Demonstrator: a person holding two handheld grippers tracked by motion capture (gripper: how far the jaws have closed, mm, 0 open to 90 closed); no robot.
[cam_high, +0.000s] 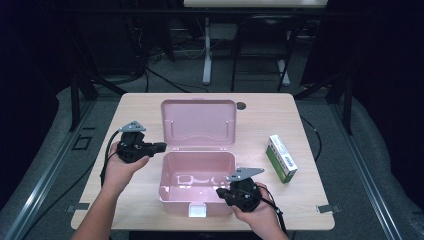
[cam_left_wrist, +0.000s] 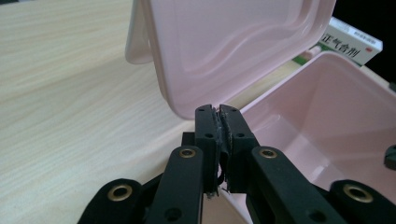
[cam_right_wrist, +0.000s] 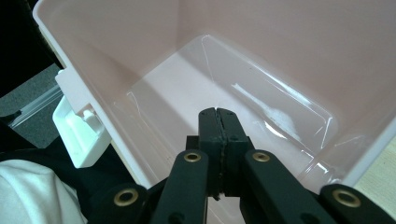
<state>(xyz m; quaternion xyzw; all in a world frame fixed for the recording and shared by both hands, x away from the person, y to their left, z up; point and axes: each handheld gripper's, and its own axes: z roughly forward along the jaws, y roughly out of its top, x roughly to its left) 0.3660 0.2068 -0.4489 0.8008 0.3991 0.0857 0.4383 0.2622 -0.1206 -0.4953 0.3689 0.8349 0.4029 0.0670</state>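
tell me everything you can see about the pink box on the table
The pink box looks like glossy moulded plastic, rectangular with rounded corners. Its hinged lid stands open, leaning back, with a wavy ridge moulded into its inner face. A white latch sits on the front wall. The inside is empty. It rests near the middle of the wooden table. No gripper visibly touches it.
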